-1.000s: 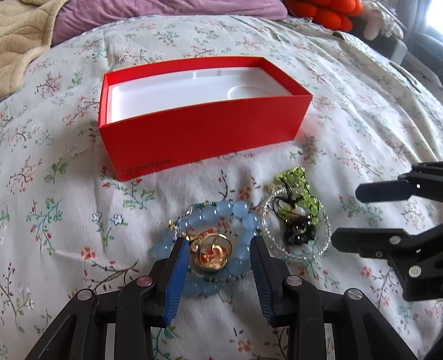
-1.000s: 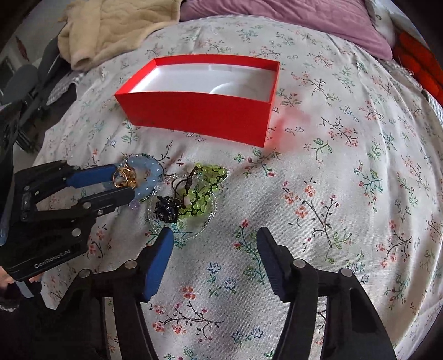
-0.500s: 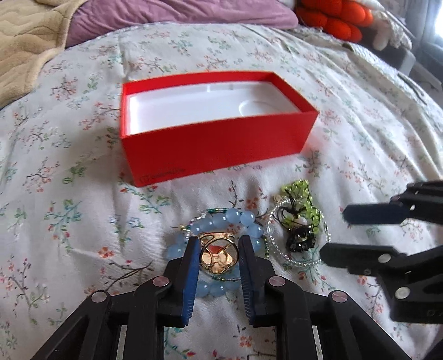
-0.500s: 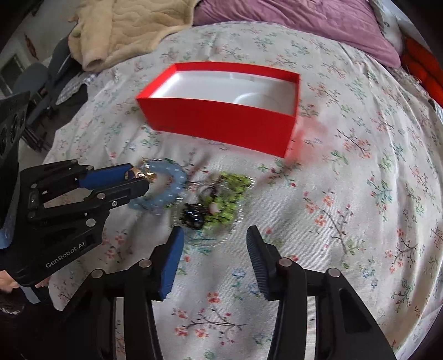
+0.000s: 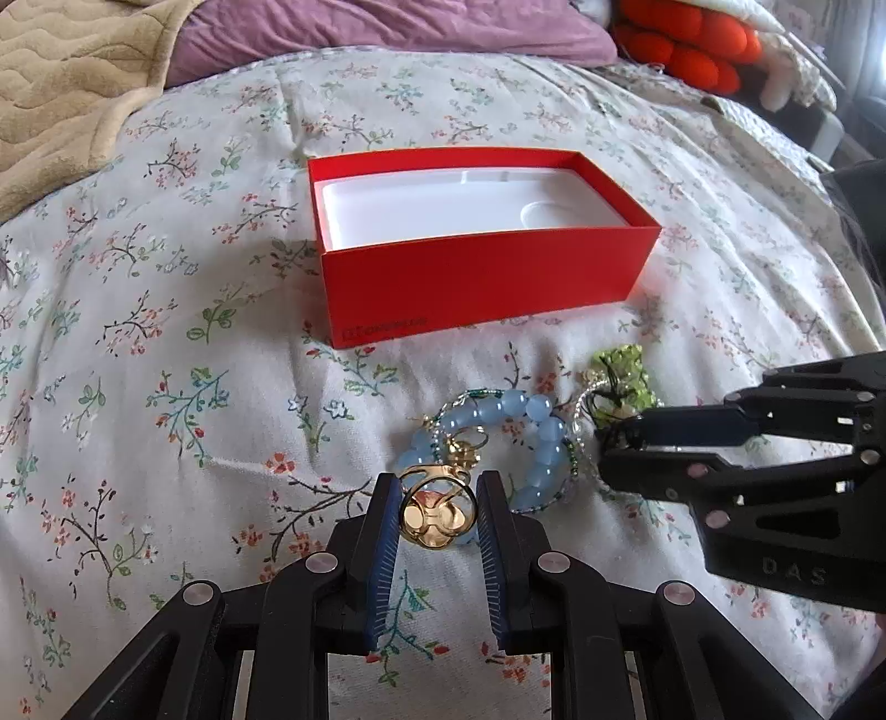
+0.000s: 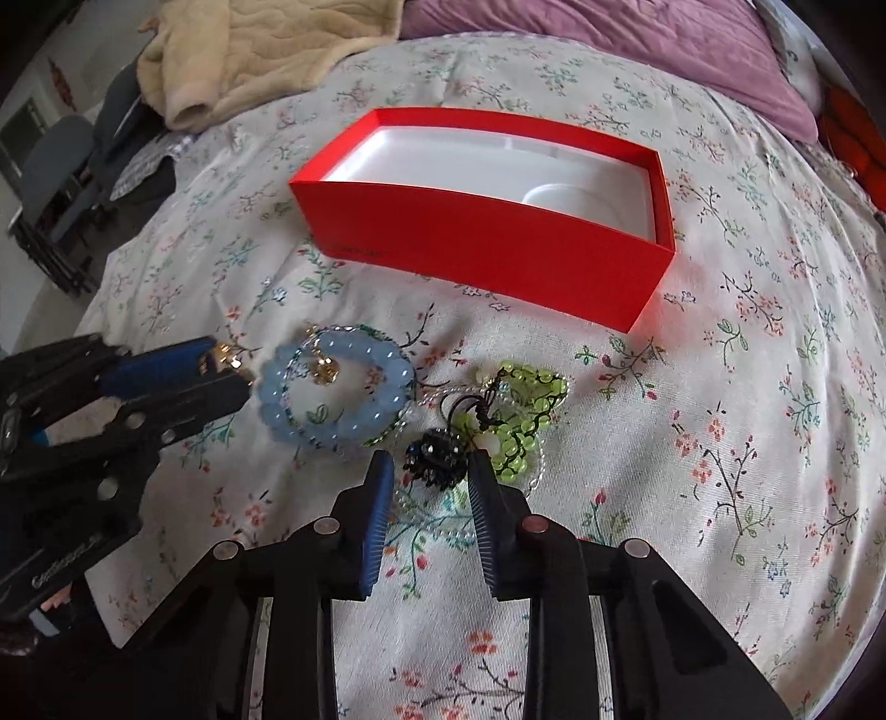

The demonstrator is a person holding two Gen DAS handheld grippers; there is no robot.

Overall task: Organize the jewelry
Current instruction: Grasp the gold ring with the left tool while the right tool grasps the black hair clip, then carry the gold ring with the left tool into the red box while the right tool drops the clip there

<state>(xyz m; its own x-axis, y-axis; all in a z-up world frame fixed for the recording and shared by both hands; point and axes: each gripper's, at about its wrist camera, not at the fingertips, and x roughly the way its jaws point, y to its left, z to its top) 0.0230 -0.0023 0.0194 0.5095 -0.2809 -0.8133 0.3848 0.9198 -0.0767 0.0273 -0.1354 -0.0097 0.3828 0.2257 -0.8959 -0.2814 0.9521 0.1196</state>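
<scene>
An open red box (image 5: 487, 277) with a white insert stands on the floral bedspread; it also shows in the right wrist view (image 6: 487, 243). My left gripper (image 5: 437, 512) is shut on a gold ring (image 5: 438, 515), lifted just above a blue bead bracelet (image 5: 531, 443). The bracelet (image 6: 338, 399) lies flat with a small gold charm (image 6: 324, 372) inside it. My right gripper (image 6: 432, 479) is closed around a black beaded piece (image 6: 437, 457) beside a green bead bracelet (image 6: 526, 410) and a clear bead strand (image 6: 443, 523).
A beige blanket (image 5: 72, 83) and a purple pillow (image 5: 387, 39) lie at the head of the bed. An orange cushion (image 5: 686, 44) is at the far right. Chairs (image 6: 66, 183) stand off the bed's left side.
My left gripper closed on the gold ring and lifted it off the blue bracelet. My right gripper moved in to the black beaded piece and narrowed around it.
</scene>
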